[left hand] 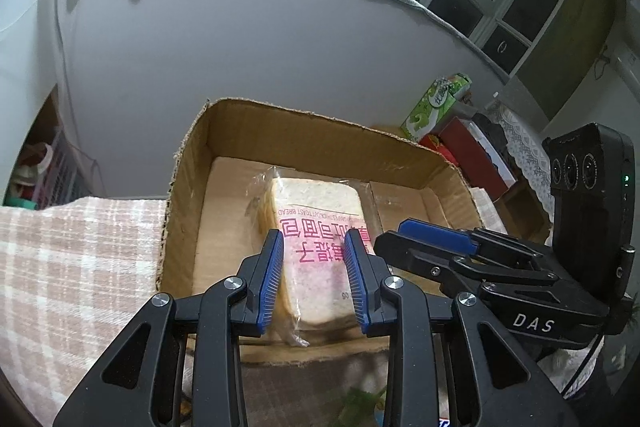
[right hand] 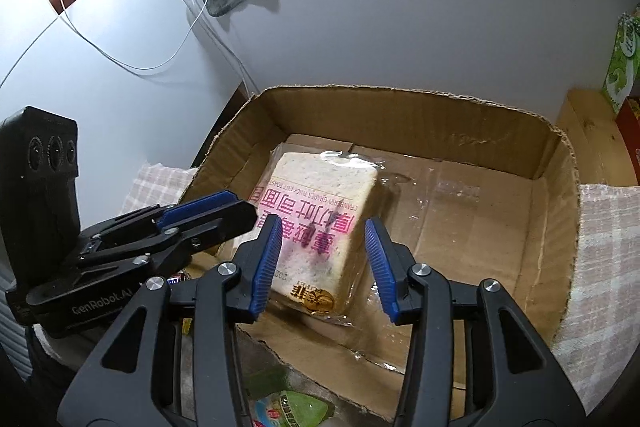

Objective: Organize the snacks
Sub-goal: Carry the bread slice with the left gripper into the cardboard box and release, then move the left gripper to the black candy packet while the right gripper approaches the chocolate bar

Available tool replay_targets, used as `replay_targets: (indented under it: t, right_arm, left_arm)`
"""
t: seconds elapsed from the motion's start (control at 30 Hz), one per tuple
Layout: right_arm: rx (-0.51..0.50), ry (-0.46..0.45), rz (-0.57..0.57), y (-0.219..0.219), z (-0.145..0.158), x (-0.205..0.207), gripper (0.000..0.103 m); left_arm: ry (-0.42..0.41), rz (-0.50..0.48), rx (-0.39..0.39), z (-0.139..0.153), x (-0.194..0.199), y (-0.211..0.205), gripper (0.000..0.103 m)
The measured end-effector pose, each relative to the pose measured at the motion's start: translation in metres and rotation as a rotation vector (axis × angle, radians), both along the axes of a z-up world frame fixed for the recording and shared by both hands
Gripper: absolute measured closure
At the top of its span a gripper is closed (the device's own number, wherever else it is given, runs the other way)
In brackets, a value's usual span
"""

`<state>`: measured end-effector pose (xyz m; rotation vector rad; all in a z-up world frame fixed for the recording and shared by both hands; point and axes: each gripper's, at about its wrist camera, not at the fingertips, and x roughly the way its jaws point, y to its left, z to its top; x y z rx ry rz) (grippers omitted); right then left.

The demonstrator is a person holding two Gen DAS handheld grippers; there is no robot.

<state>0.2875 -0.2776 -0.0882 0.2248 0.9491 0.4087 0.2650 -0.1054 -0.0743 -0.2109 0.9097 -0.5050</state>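
A clear-wrapped loaf of sliced toast bread (left hand: 316, 203) with pink print lies flat on the floor of an open cardboard box (left hand: 320, 131), towards its left side. My left gripper (left hand: 313, 235) hovers over the box's near wall and points down at the loaf. Its blue pads stand a narrow gap apart with nothing pressed between them. In the right wrist view the bread (right hand: 324, 183) lies below my right gripper (right hand: 323, 221), which is open wider and holds nothing. The left gripper (right hand: 244, 209) hangs by the loaf's left edge, and the right gripper (left hand: 394, 235) by its right edge.
The box (right hand: 400, 115) rests on a checked cloth (left hand: 80, 267). A green carton (left hand: 440, 103) and a red box (left hand: 472, 151) stand behind it on the right. A green snack packet (right hand: 288, 411) lies in front of the box. The box floor right of the loaf is bare.
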Motion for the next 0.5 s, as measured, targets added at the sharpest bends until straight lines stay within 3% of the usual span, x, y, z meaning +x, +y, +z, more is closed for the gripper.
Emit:
replay_targets:
  t: [0.5]
  right_arm:
    - [-0.023, -0.084, 0.019, 0.003, 0.042, -0.061, 0.058]
  left_arm:
    - [-0.085, 0.026, -0.009, 0.048, -0.062, 0.030, 0.075]
